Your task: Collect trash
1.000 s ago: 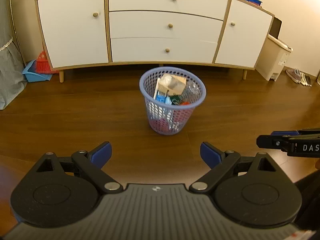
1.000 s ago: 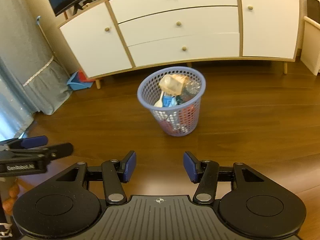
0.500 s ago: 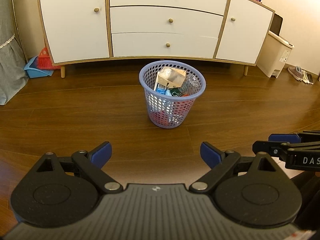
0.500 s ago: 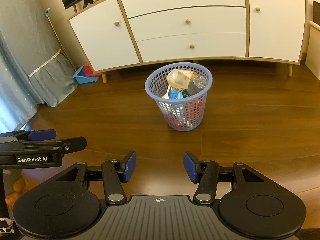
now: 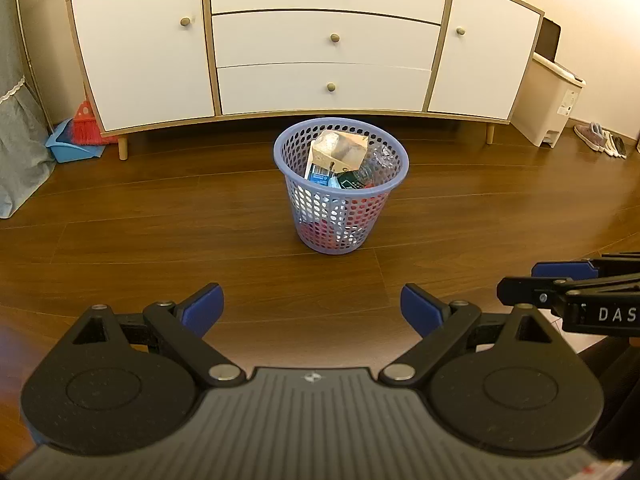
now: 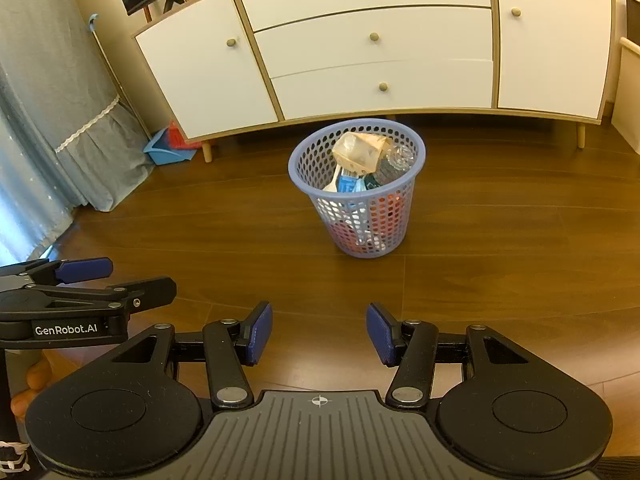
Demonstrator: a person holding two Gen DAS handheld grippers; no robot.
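Observation:
A lilac mesh wastebasket stands on the wooden floor ahead of both grippers, filled with trash. A tan carton lies on top, beside a clear plastic bottle and blue packaging. My left gripper is open and holds nothing, well back from the basket. My right gripper is also open and bare, pulled back the same way. Each gripper shows at the other view's edge: the right one, the left one.
A white sideboard on short legs runs behind the basket. A blue dustpan with a red brush sits at its left end by a grey curtain. A white pedal bin and shoes are at right.
Both grippers have drawn back and lifted from the basket, which now sits farther off in each view. Their jaws have stayed open.

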